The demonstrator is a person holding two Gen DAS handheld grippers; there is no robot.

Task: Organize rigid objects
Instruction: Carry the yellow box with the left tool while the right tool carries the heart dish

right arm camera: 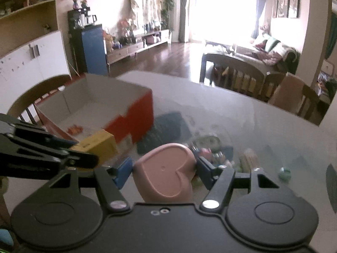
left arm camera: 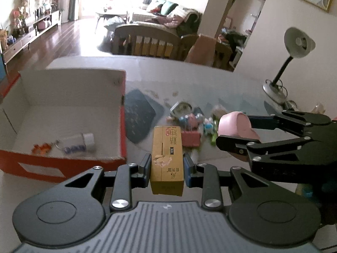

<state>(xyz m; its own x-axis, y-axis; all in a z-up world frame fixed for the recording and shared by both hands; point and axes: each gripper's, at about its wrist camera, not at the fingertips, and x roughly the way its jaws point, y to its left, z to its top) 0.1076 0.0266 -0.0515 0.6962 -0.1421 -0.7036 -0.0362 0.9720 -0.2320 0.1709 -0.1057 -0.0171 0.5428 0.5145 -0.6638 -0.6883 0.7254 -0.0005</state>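
Note:
My left gripper [left arm camera: 167, 169] is shut on a yellow carton box [left arm camera: 167, 160] and holds it above the table, just right of the red open box [left arm camera: 123, 126]. The red box holds a small white bottle [left arm camera: 78, 143] and an orange trinket [left arm camera: 41, 148]. My right gripper [right arm camera: 165, 171] is shut on a pink heart-shaped box [right arm camera: 168, 172]. The right gripper shows in the left wrist view [left arm camera: 238, 130] to the right, over a pile of small toys [left arm camera: 193, 122]. The yellow box also shows in the right wrist view [right arm camera: 99, 145], with the red box [right arm camera: 134, 120] behind it.
A dark mat [left arm camera: 139, 113] lies on the grey table [left arm camera: 189, 73] beside the red box. A desk lamp [left arm camera: 290, 63] stands at the far right. Wooden chairs [left arm camera: 147, 42] stand at the table's far edge. The toy pile [right arm camera: 212, 149] lies ahead of the right gripper.

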